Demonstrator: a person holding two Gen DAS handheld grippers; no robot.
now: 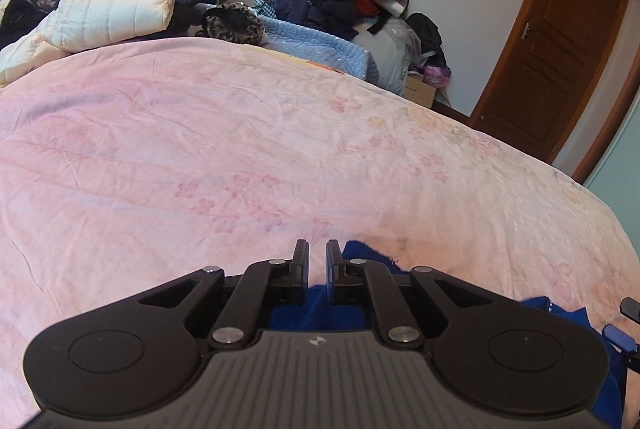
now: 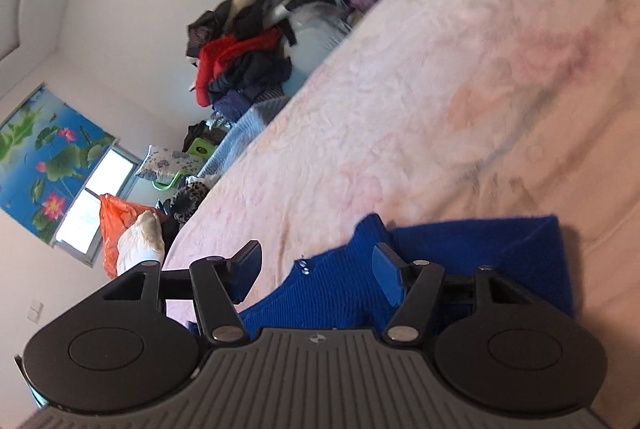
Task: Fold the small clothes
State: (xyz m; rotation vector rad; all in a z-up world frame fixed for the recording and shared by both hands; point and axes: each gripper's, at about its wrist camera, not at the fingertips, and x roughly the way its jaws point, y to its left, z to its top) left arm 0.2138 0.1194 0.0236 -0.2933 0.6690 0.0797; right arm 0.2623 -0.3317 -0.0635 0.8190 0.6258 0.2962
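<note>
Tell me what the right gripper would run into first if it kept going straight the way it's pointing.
Most likely the blue knitted garment, which lies between and under the open right gripper. Beyond it comes the pink flowered bedcover. Depth is hard to judge through the fisheye lens.

Blue knit garment (image 1: pixel 352 309): left wrist view shows only patches, mostly hidden beneath left gripper (image 1: pixel 317 253); whether the nearly closed fingers pinch the cloth cannot be told. Lower right edge cuts off a dark blue-tipped part (image 1: pixel 624 329).

Right wrist view: pink bedspread (image 2: pixel 500 61) blurred at upper right. Garment's near edge hidden under right gripper (image 2: pixel 316 261). Clothes pile (image 2: pixel 244 57) at upper centre too smeared to sort into single items.
</note>
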